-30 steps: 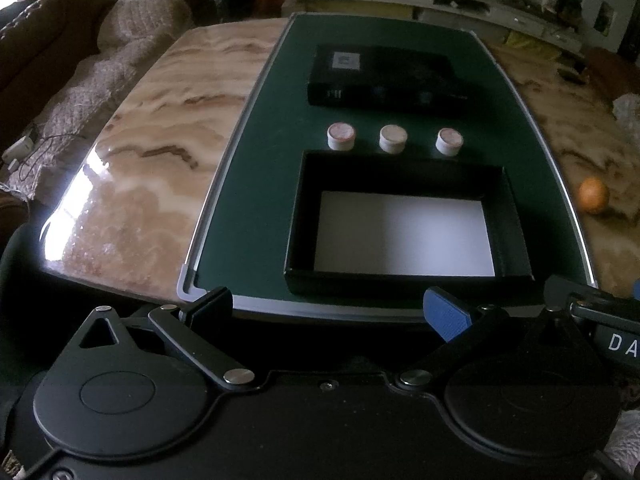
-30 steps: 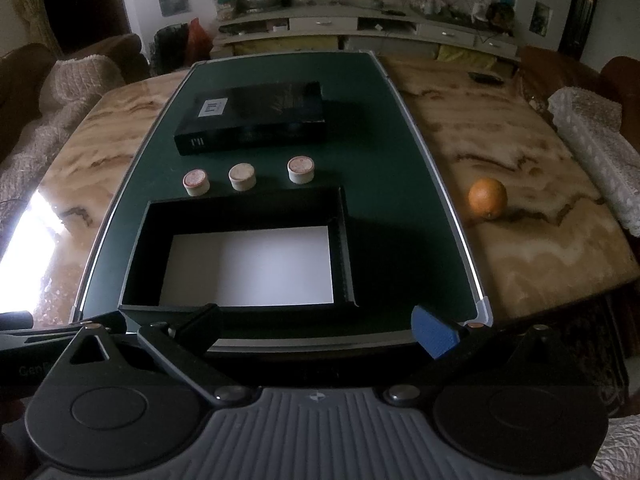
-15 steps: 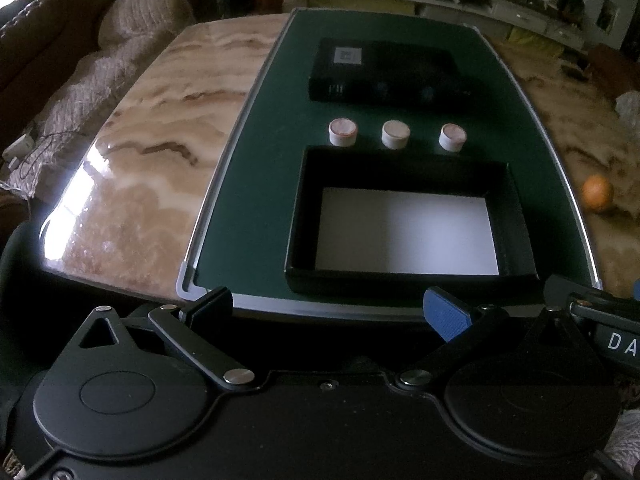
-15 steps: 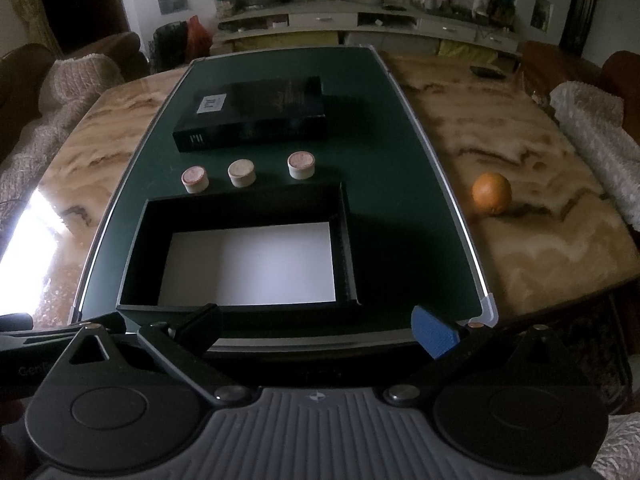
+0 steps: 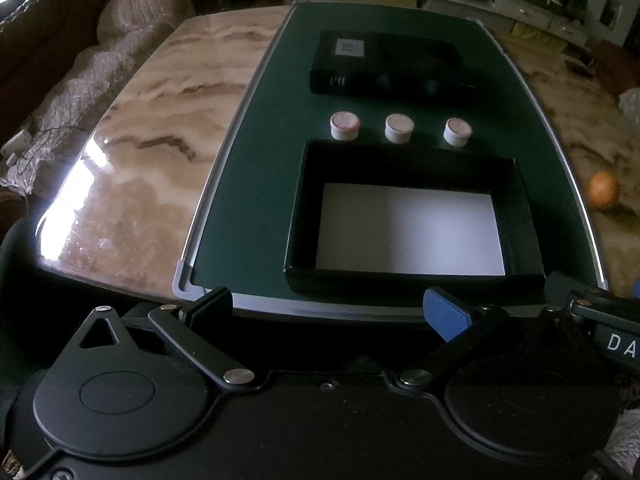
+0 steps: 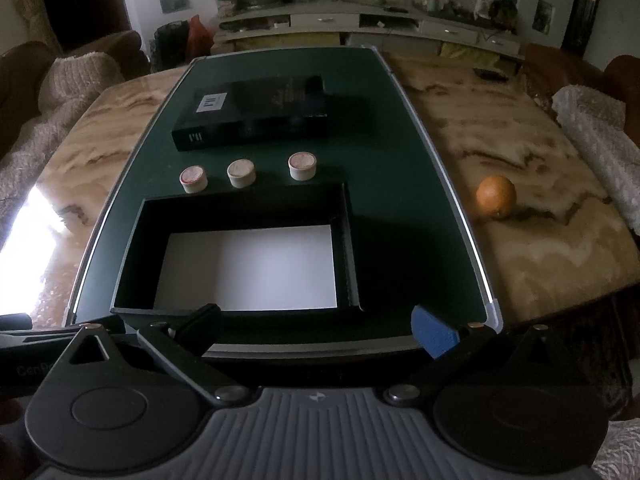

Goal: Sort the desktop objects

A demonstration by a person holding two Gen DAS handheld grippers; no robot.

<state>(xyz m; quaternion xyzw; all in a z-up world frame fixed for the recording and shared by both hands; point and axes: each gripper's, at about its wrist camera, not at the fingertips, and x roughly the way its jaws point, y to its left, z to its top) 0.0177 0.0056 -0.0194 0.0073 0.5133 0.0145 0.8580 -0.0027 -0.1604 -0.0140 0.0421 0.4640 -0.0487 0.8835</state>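
Note:
Three small white round pieces stand in a row on the green mat, just beyond an open black box with a white floor. A black book lies behind them. The same pieces, box and book show in the right wrist view. My left gripper is open and empty at the mat's near edge. My right gripper is open and empty, also at the near edge.
The mat lies on a marble table. An orange sits on the marble to the right, also in the left wrist view. Sofas with knitted covers stand on both sides. A low cabinet is at the back.
Both grippers have eased slightly forward toward the table; the view has shifted a little. Nothing on the mat has moved.

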